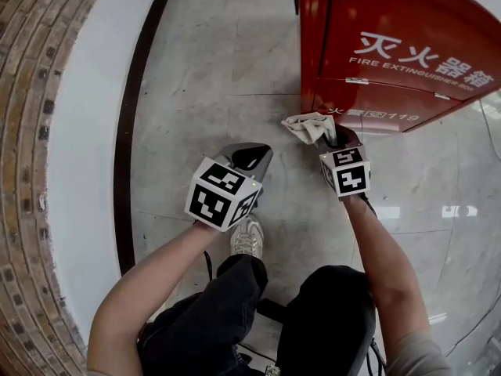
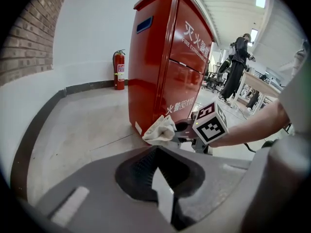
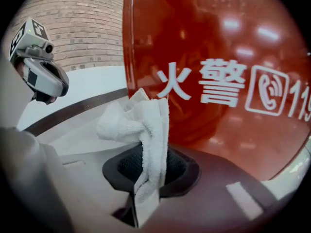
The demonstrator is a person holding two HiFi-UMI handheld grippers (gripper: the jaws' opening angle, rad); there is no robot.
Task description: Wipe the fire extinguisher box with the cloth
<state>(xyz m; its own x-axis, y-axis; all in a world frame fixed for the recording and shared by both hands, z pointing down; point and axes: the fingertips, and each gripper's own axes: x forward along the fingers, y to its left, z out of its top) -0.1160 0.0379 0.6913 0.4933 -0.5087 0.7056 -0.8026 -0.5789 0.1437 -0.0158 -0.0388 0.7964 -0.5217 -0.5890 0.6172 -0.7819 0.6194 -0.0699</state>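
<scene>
Now, step: wiping looks about to begin low on the fire extinguisher box (image 1: 391,45) — a judgement, since no stroke is showing.
Right gripper (image 1: 335,139): its jaws are pinching a white cloth (image 1: 309,126); most of it is bunching out ahead of the tips, with a strip trailing back between them.
Left gripper (image 1: 249,157): its jaws are lying together with nothing between them; it is hanging over the floor (image 1: 219,69), apart from the box.
Key relation: the box is standing straight ahead of the cloth, long axis upright. The cloth is sitting at the box's bottom corner, where front and side faces are meeting, beside the white lettering. Touching or just shy — I cannot tell.
Nearer hand: the right, plainly.
Coming move: probably pressing the bunch flat and running it along the panel; the loose folds could be slipping off the corner edge.
Surroundings: a brick wall (image 1: 31,92) is curving along the left; a red extinguisher (image 2: 119,69) is standing by the white wall beyond the box; a person (image 2: 239,57) is standing among desks far off.
In the way: nothing is lying between cloth and panel.
</scene>
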